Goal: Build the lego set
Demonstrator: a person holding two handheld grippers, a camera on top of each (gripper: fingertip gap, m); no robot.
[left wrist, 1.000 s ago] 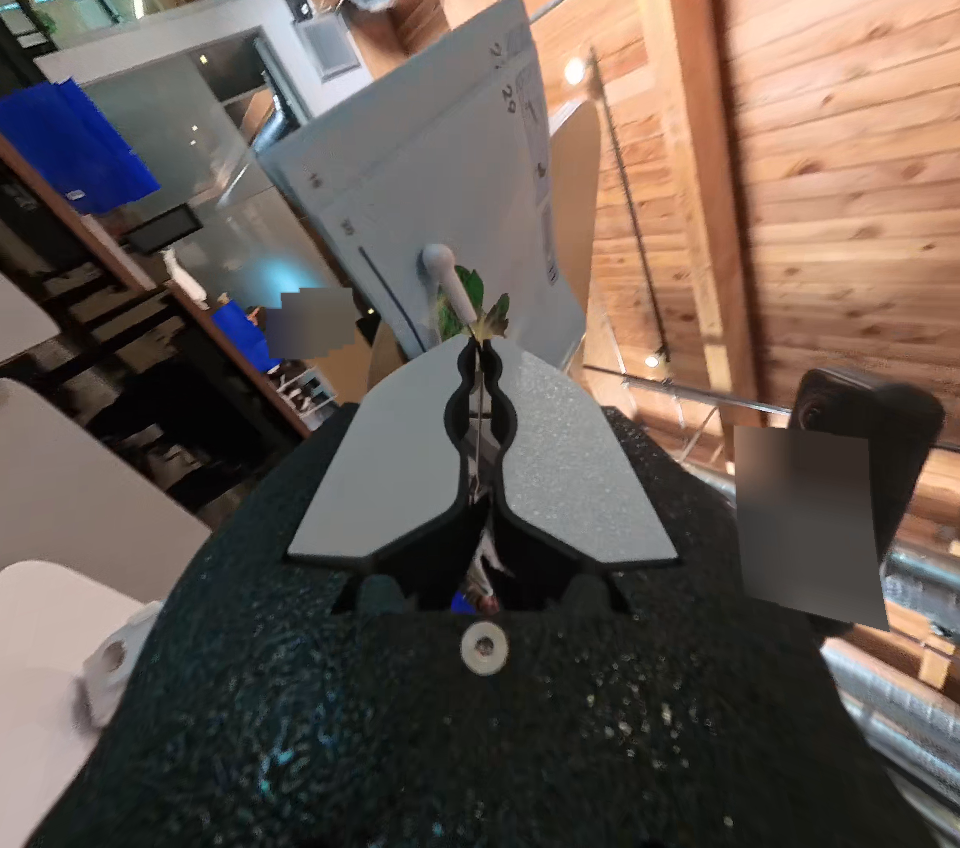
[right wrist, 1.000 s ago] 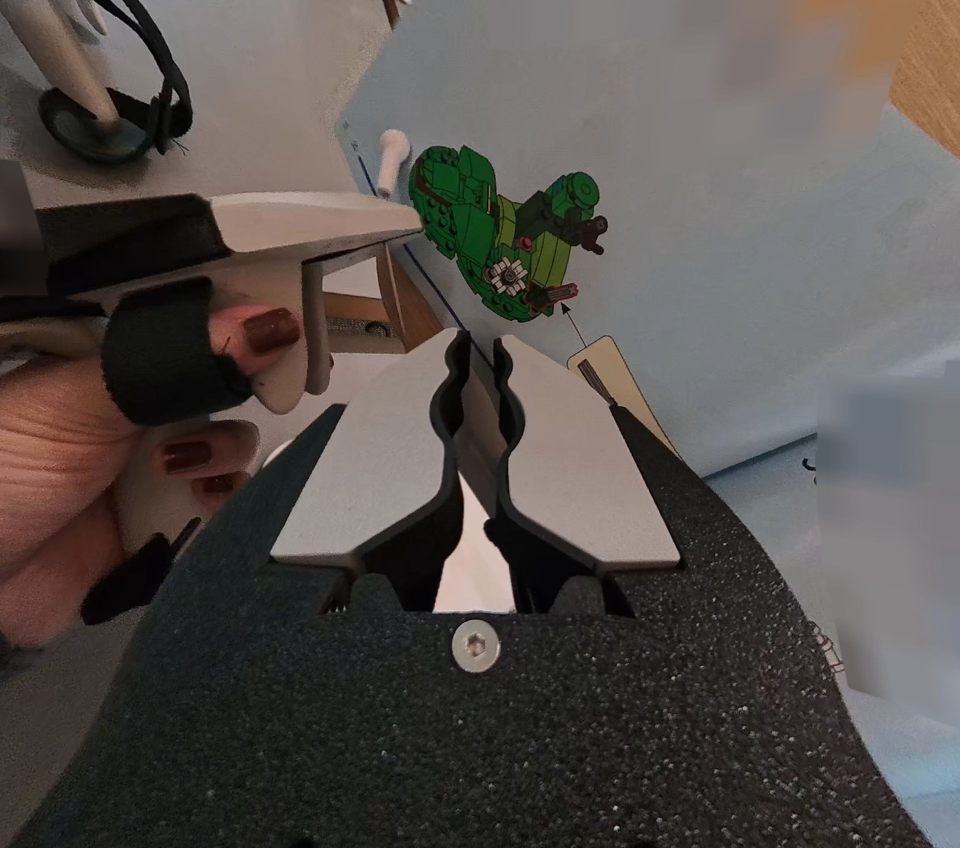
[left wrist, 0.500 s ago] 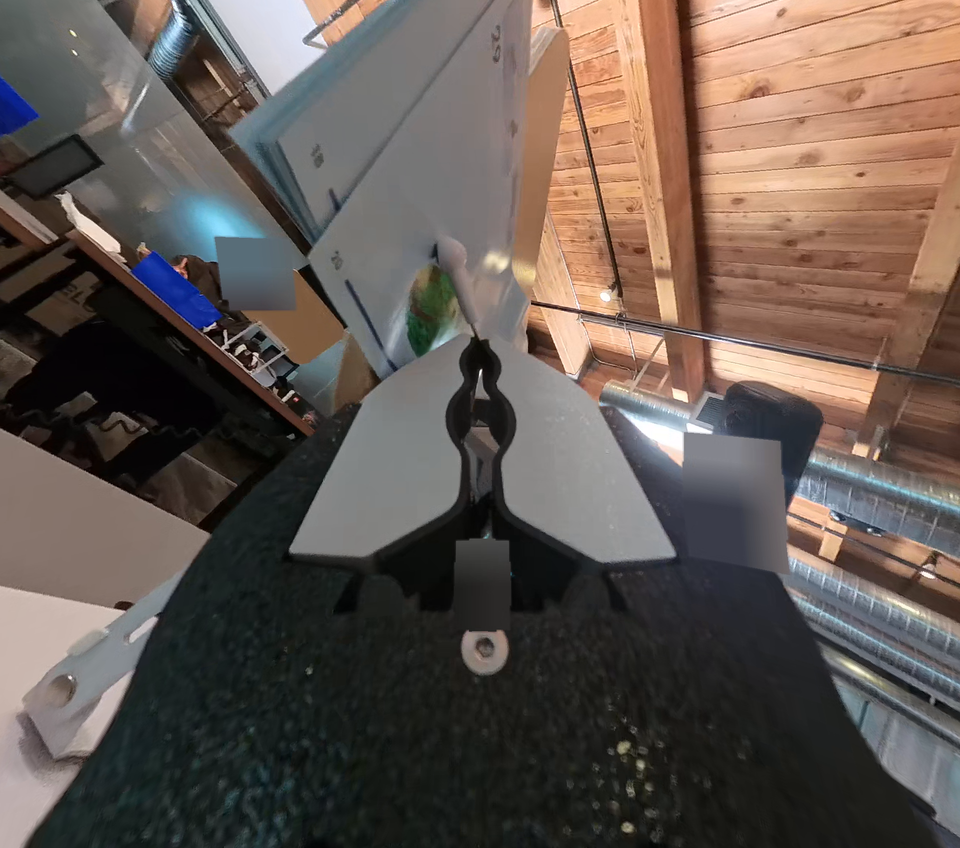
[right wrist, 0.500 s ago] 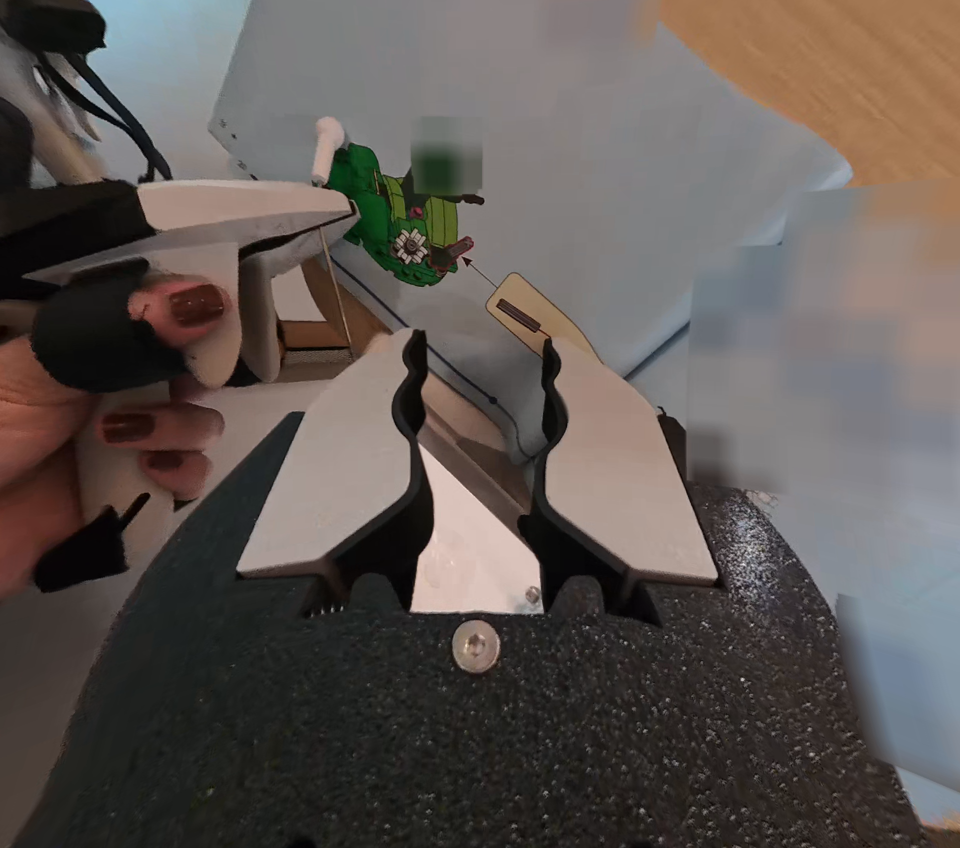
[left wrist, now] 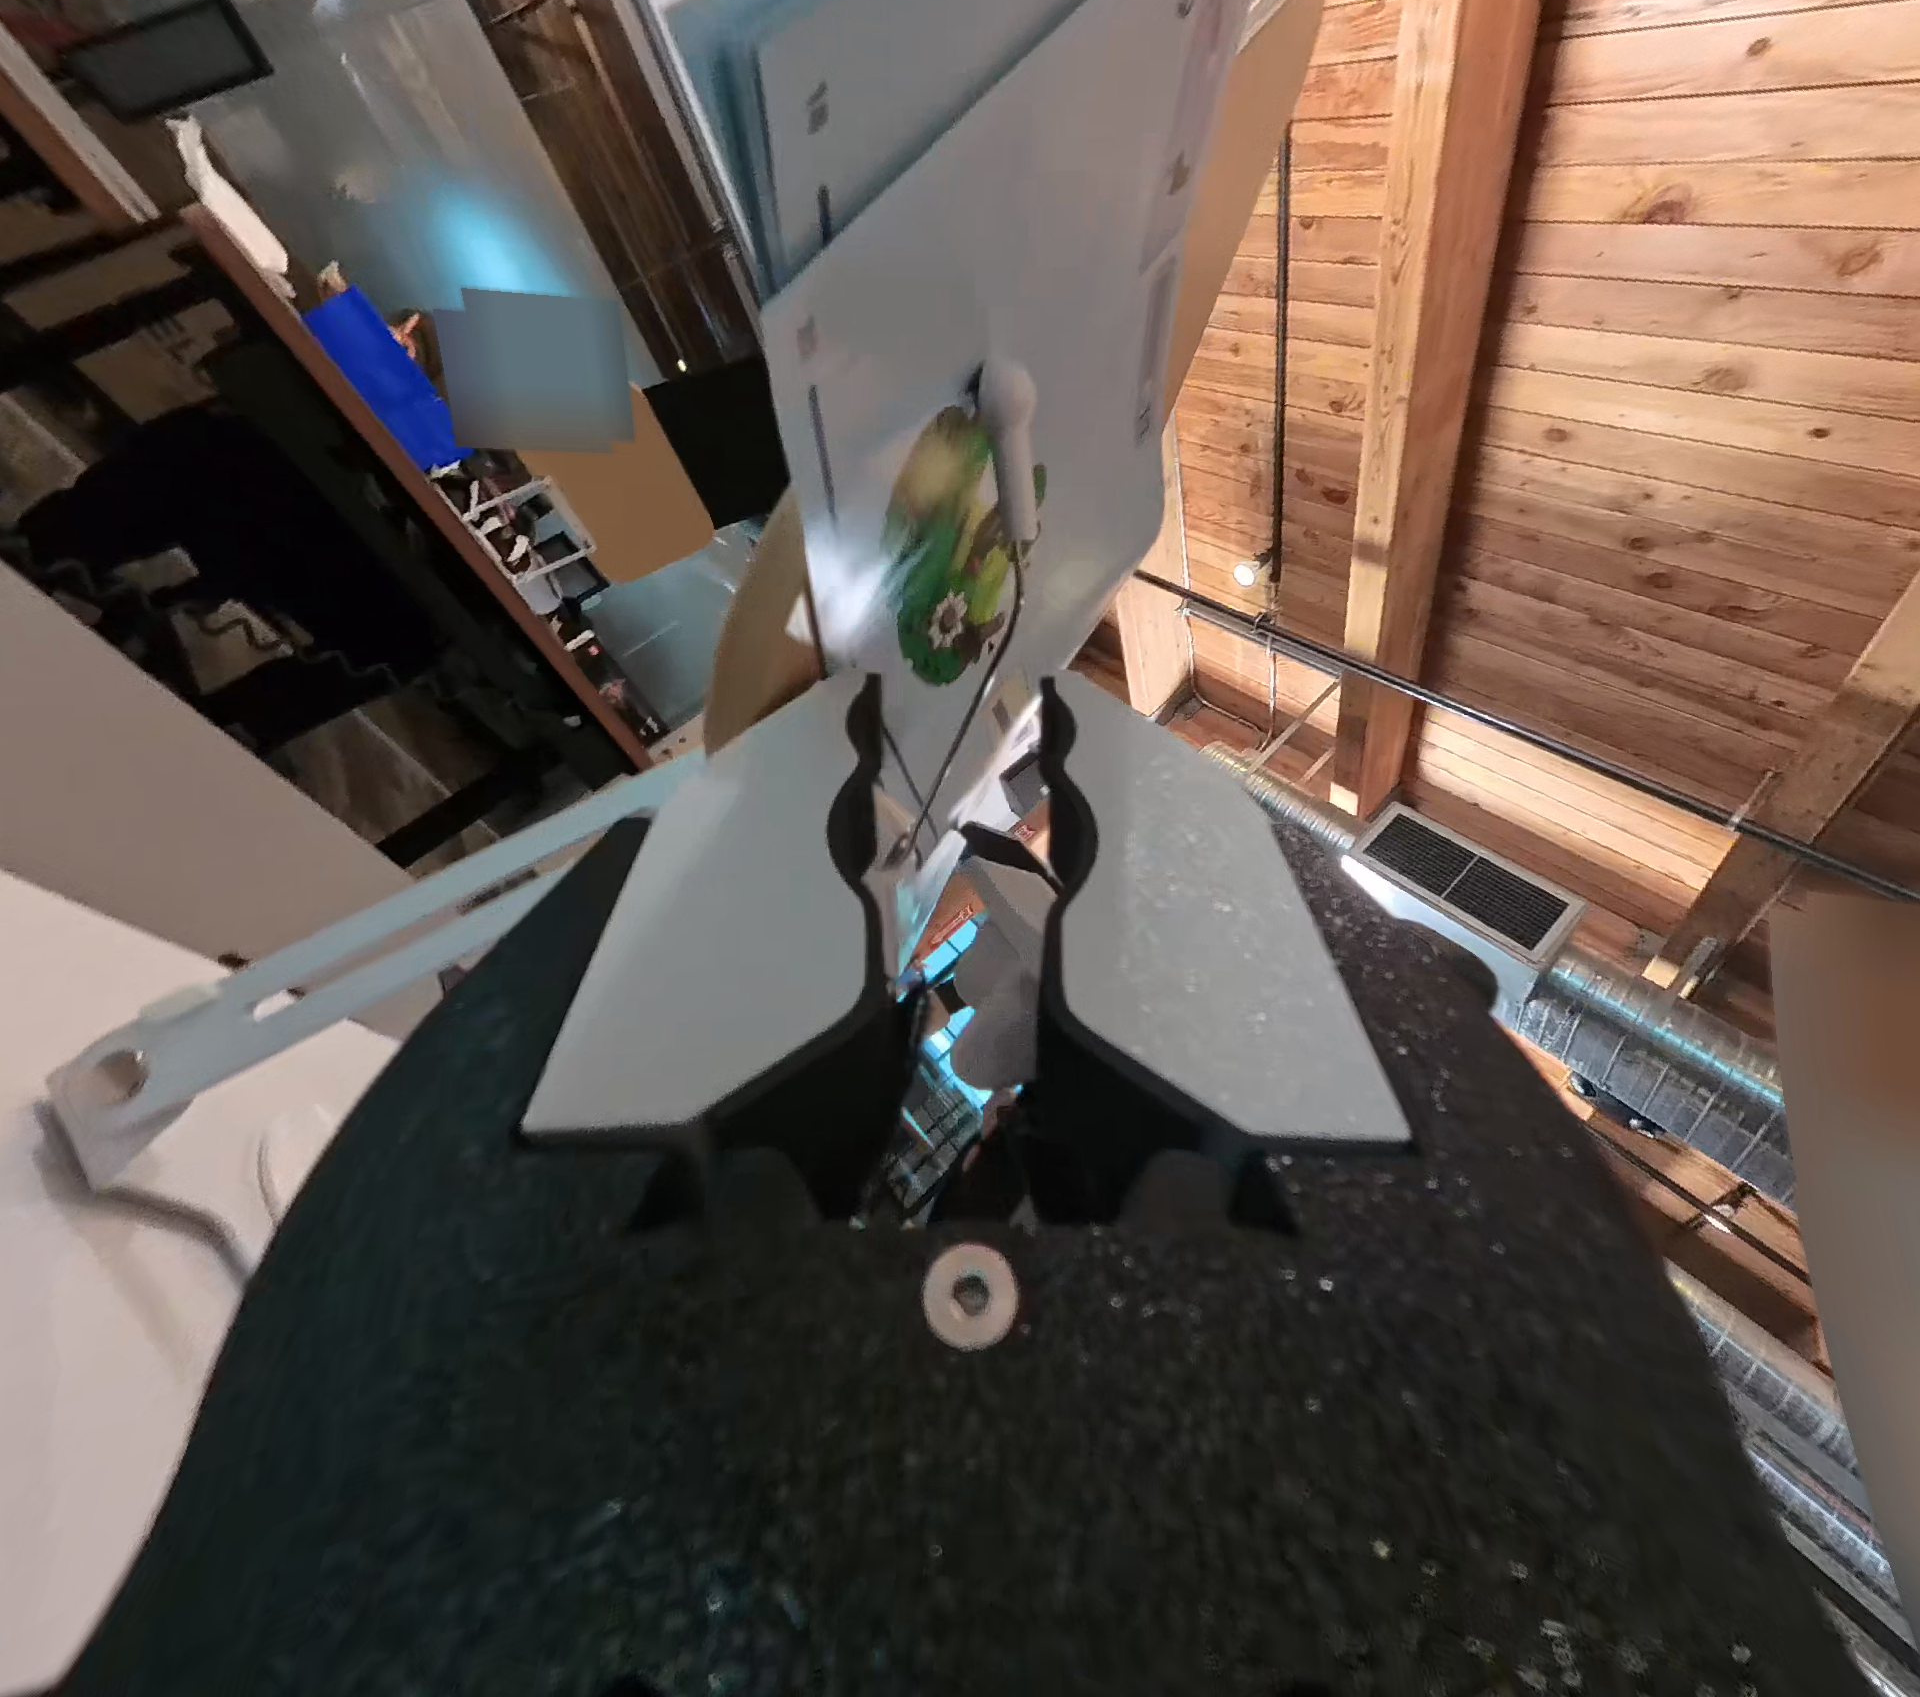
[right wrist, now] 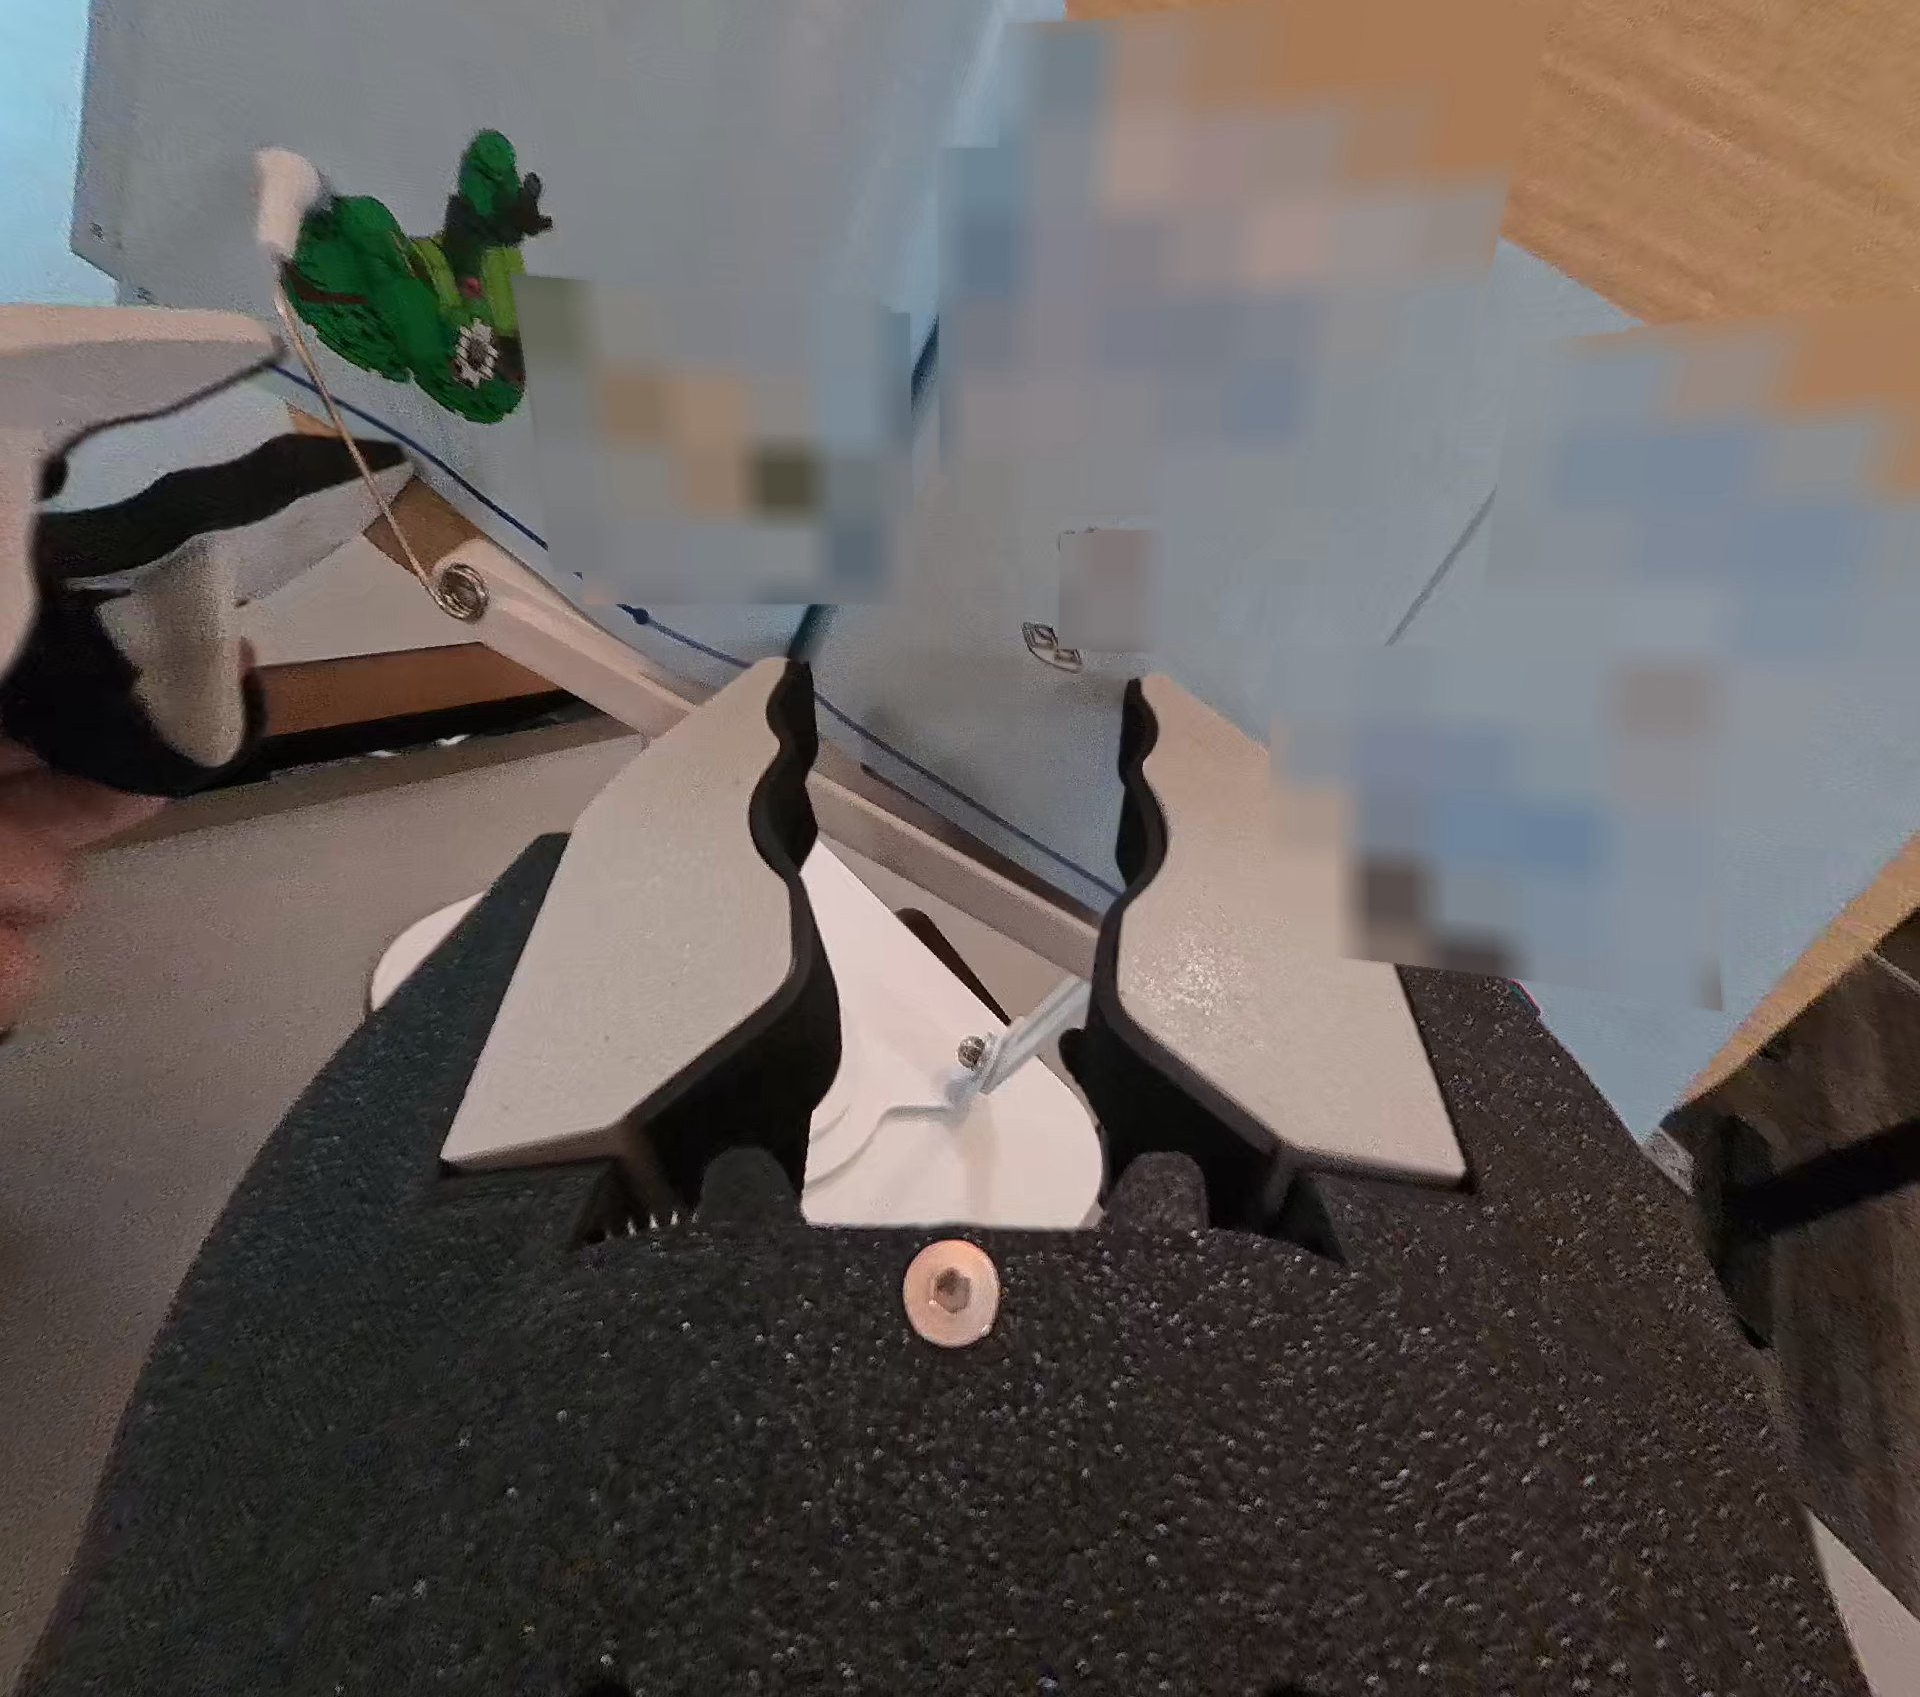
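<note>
A pale blue instruction booklet [left wrist: 987, 245] stands open on a wooden book stand [left wrist: 1236, 193]. Its page shows a green lego model [left wrist: 945, 567]. A thin wire page holder with a white tip [left wrist: 1013, 442] lies across that picture. My left gripper [left wrist: 956, 691] is open, just below the page, and the wire runs up between its fingers. My right gripper [right wrist: 961, 681] is wide open and empty at the booklet's [right wrist: 520, 37] lower edge. The right wrist view shows the white tip [right wrist: 281, 203], the green picture [right wrist: 405, 297] and the left gripper [right wrist: 156, 400] at far left.
The stand's white base [right wrist: 914, 1076] lies under my right gripper, and its white ledge [right wrist: 582, 619] carries the booklet. A white slotted bracket [left wrist: 312, 961] reaches left over a white table. Wooden walls, ducts and shelves are far behind. The white slotted bracket [left wrist: 312, 961] sits 12 cm or so from the ends of my left fingers.
My left gripper has opened and let go of the wire page holder, which now rests on the page. My right gripper has opened wider and moved closer to the booklet's lower edge.
</note>
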